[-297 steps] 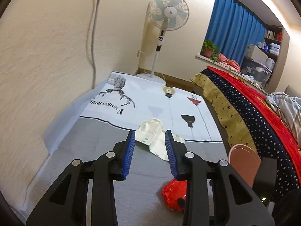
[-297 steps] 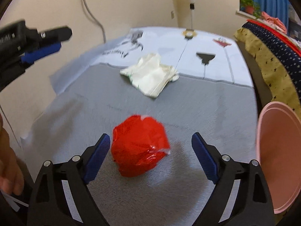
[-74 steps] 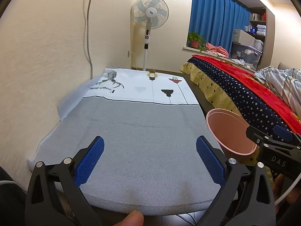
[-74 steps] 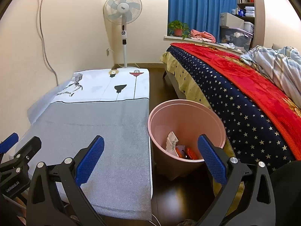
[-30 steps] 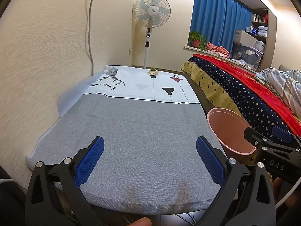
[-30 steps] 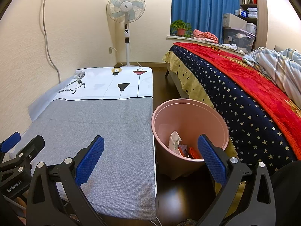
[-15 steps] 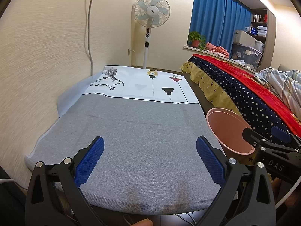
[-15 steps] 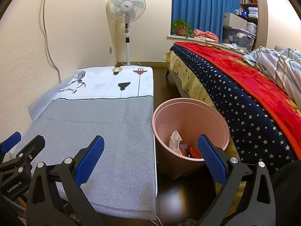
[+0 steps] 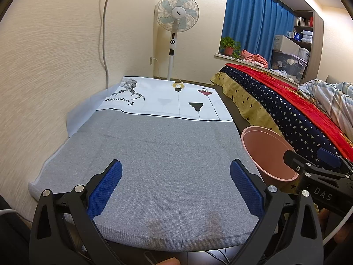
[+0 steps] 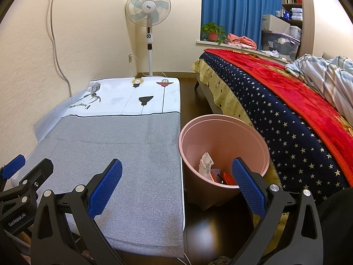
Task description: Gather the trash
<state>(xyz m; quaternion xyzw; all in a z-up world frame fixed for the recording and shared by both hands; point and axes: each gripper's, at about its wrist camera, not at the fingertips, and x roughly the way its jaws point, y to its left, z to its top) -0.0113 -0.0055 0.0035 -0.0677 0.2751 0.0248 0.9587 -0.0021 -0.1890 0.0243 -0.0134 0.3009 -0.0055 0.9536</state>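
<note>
Both grippers, left gripper point(image 9: 174, 187) and right gripper point(image 10: 176, 186), hang spread and empty; with trash point(image 10: 206, 165) lying inside the pink bin point(image 10: 260, 139), scan the grey cloth point(image 9: 165, 154) once before finishing.

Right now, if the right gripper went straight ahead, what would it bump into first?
Probably the near rim of the pink bin, which sits between the right gripper's open jaws beside the grey table cover. Depth is hard to judge.

Warm, bright indoor light glows from the upper right. Both fisheye views stay sharp, edges bending into dark corners; shadows are soft.
</note>
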